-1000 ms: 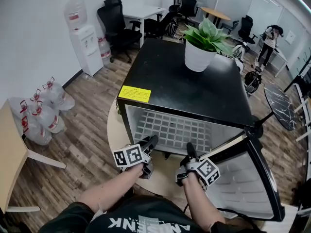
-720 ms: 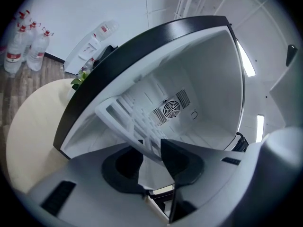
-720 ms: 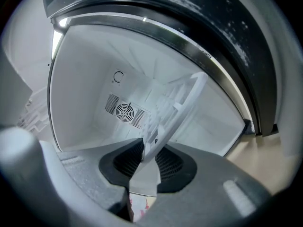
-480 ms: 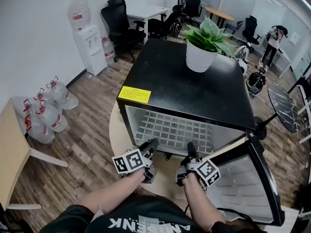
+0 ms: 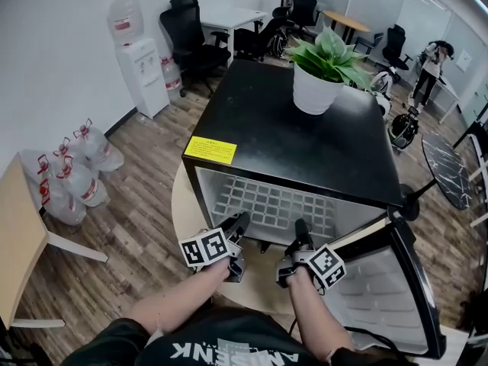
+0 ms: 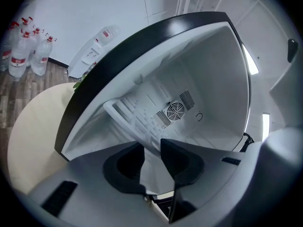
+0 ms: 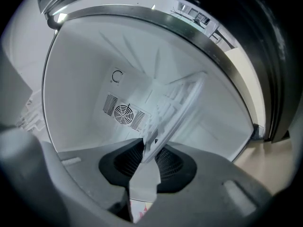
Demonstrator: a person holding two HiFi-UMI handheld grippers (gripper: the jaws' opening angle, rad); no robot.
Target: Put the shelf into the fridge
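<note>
A small black fridge point(image 5: 305, 136) stands with its door point(image 5: 396, 288) swung open to the right. The white grid shelf point(image 5: 274, 204) lies level inside it, with a vent fan point(image 6: 175, 111) on the back wall behind. My left gripper point(image 5: 239, 221) is at the shelf's front edge on the left. In the left gripper view the shelf point(image 6: 130, 117) runs in between the pads of my left gripper point(image 6: 151, 145), which grip it. My right gripper point(image 5: 300, 227) holds the front edge further right. The right gripper view shows my right gripper point(image 7: 149, 152) pinching the thin rim of the shelf point(image 7: 184, 103).
A potted plant point(image 5: 320, 75) stands on the fridge top. The fridge sits on a round cream table point(image 5: 183, 204). Water bottles point(image 5: 69, 174) lie on the wooden floor at left, with a water dispenser point(image 5: 141, 59) and office chairs behind.
</note>
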